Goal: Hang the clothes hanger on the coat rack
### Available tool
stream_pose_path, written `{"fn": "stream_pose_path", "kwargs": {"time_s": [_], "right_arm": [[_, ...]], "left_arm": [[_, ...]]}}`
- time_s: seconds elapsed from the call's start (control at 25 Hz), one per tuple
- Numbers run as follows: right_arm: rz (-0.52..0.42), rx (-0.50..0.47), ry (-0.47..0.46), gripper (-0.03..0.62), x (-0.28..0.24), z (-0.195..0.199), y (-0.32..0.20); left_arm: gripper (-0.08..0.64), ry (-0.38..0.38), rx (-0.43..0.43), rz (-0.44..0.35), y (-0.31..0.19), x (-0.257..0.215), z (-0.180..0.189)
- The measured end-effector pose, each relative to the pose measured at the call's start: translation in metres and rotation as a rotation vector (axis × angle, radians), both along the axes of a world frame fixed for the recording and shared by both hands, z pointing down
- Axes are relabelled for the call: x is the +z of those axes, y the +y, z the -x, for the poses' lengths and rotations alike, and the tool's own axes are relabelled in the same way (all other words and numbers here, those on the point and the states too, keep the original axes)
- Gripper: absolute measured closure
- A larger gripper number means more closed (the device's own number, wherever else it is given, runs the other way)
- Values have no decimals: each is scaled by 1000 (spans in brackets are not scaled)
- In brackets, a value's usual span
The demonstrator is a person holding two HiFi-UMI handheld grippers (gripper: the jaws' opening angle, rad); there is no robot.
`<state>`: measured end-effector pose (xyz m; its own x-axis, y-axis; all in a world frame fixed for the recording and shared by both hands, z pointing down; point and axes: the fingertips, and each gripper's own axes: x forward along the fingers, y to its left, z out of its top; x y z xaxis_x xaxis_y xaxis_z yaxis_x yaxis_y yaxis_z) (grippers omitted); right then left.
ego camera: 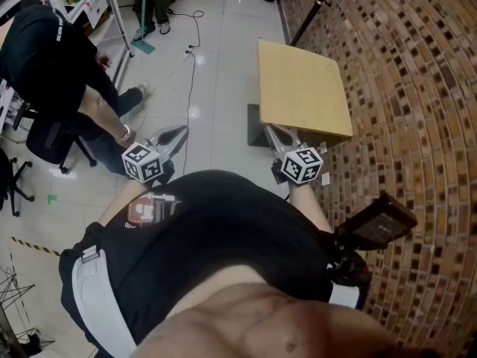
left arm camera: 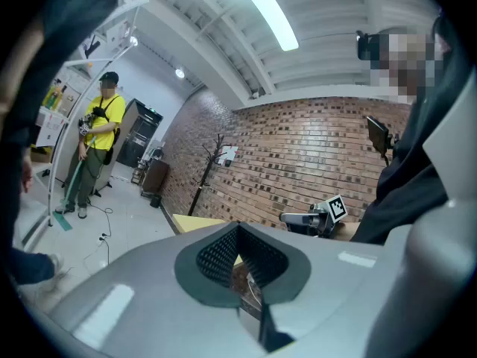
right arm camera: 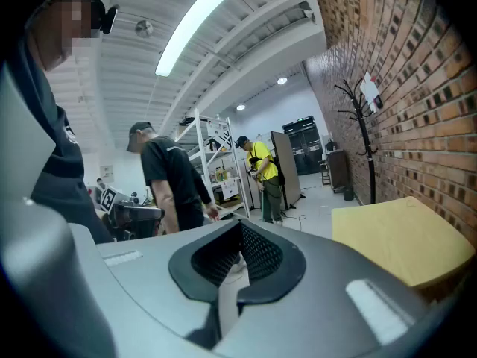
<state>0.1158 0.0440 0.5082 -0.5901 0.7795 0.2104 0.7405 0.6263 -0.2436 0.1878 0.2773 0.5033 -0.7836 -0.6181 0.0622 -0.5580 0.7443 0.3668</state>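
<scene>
left tongs [ego camera: 177, 134] and right tongs [ego camera: 273, 133] are clenched, empty. no hanger shows; the coat rack [right arm camera: 364, 148] stands far by the brick wall [right arm camera: 425, 88]. seemingly unstarted: next, find and grasp the hanger.

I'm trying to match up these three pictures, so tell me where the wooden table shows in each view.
Head view: the wooden table lies in the upper middle, slightly right.
Left gripper view: only a thin yellow strip shows, low and left of centre.
Right gripper view: it fills the lower right.
Shared landmark: the brick wall runs beside the table in all three.
</scene>
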Motion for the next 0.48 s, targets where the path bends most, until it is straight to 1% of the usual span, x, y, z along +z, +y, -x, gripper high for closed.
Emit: {"fn": "stream_pose_path", "kwargs": {"time_s": [0.2, 0.48], "right_arm": [[-3, 54, -5, 580, -4, 11, -64], [-22, 200, 9, 580, 5, 2, -180]], "left_arm": [[569, -10, 62, 1, -63, -5, 25], [569, -25, 236, 3, -186, -6, 56]]}}
